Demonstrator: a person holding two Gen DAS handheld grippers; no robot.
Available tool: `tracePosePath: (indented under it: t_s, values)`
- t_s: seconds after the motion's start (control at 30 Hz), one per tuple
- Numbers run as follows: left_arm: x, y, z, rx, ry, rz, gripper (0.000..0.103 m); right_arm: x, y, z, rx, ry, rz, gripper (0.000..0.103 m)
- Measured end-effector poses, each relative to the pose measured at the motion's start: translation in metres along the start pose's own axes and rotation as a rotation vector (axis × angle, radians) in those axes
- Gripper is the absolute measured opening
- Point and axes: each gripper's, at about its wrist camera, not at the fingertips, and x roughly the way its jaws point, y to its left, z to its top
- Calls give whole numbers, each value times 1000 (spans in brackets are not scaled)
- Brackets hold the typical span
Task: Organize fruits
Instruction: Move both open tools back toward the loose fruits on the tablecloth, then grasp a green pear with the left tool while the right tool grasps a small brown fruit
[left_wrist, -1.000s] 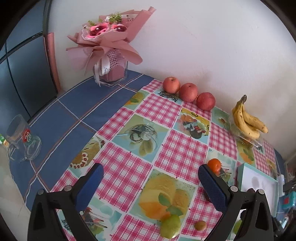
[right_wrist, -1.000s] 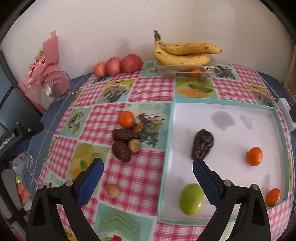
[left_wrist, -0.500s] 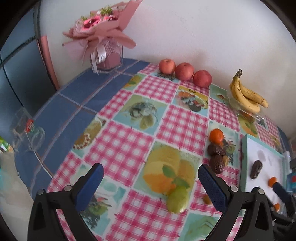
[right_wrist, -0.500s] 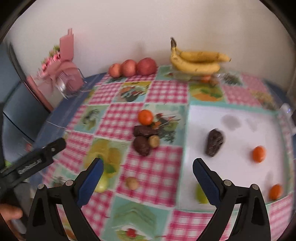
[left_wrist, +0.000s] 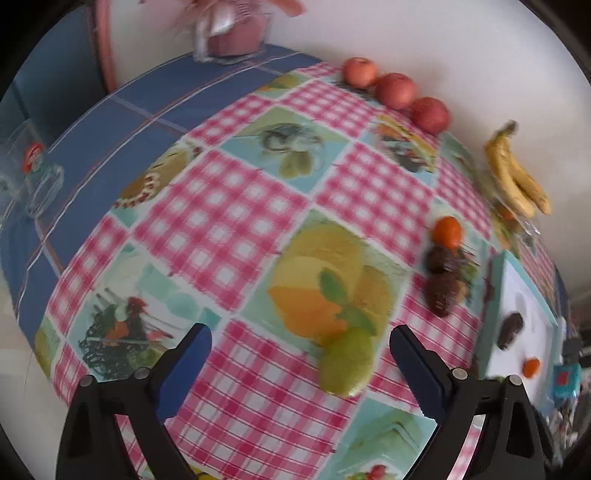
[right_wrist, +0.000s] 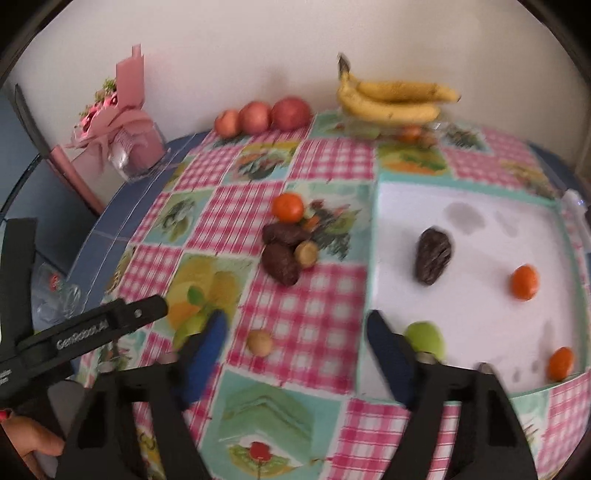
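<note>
In the left wrist view the left tongs (left_wrist: 299, 365) stand wide and are just beginning to close, with a green pear-like fruit (left_wrist: 347, 365) lying on the tabletop (left_wrist: 229, 206) between the fingers, nearer the right one, and not yet touched. Beyond it sit a tangerine (left_wrist: 447, 230) and two dark brown fruits (left_wrist: 441, 284), and at the far right the white tray (left_wrist: 524, 295) shows only as a thin sliver. This view alone shows the green fruit clearly. In the right wrist view the right tongs (right_wrist: 295, 354) are narrowing with nothing pressed between them; a small tan fruit (right_wrist: 260, 342) lies on the cloth in the gap. Here the tray opens out fully, holding a dark fruit (right_wrist: 433, 255), two tangerines (right_wrist: 524, 282) and a green fruit (right_wrist: 424, 338), which the other view barely hints at. The sorting looks partly done: four pieces are in the tray, while about six loose ones remain on the cloth, apples (right_wrist: 264, 116) and bananas (right_wrist: 391, 101) aside.
</note>
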Motion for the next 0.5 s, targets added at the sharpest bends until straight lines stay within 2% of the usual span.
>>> tracePosePath:
  t_s: [0.07, 0.17, 0.2, 0.27, 0.4, 0.5]
  values:
    - [2, 7, 2, -41, -5, 28, 98, 9, 1, -2, 3, 33, 33, 69]
    - [1, 16, 2, -78, -5, 26, 98, 20, 4, -5, -1, 76, 69, 59]
    - [1, 17, 2, -88, -5, 22, 98, 23, 6, -6, -6, 87, 74, 59]
    - [1, 18, 2, -92, -4, 20, 98, 30, 12, -8, -23, 107, 77, 59]
    - [4, 18, 3, -90, 9, 15, 98, 44, 19, -11, -43, 149, 82, 50]
    - [6, 16, 3, -84, 15, 14, 98, 52, 22, -12, -58, 173, 70, 48]
